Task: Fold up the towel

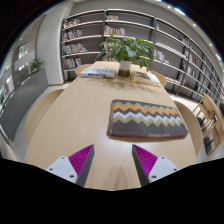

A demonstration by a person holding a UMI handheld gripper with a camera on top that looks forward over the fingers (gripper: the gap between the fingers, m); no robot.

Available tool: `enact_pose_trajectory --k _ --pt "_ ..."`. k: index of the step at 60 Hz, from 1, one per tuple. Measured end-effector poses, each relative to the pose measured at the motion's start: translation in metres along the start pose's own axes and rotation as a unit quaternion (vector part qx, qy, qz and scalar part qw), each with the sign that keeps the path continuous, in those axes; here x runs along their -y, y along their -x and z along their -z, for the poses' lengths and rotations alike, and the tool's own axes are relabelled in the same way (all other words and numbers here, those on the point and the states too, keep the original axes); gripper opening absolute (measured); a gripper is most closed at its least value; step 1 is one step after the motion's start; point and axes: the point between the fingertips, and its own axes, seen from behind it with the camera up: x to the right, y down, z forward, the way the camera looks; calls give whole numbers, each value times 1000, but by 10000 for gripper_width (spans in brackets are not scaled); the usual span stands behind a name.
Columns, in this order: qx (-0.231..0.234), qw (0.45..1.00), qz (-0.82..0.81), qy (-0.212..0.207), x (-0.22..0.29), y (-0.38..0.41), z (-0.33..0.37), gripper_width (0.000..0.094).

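A towel with a zigzag pattern in orange, grey and white lies flat on the light wooden table, ahead of my fingers and a little to the right. My gripper is open and empty, held above the table's near part. Its two purple pads stand wide apart with bare table between them. The towel is well beyond the fingertips and not touched.
A potted green plant stands at the table's far end, with papers or books beside it. Bookshelves line the back wall. A chair stands at the table's right side.
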Motion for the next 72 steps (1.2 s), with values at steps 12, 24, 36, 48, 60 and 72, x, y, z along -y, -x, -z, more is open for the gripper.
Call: enact_pose_trajectory --k 12,24,36,48,60,72 --pt "-20 1000 -9 5 69 -5 -87 746" --pt "-35 999 -14 34 77 -22 -143 663" --pt "-75 997 -15 28 75 -42 -145 233" --pt "-46 998 -28 39 81 -47 -136 77" --pt "-72 997 -10 -17 139 -131 -77 77" --pt "-85 996 6 -13 134 -241 -81 76"
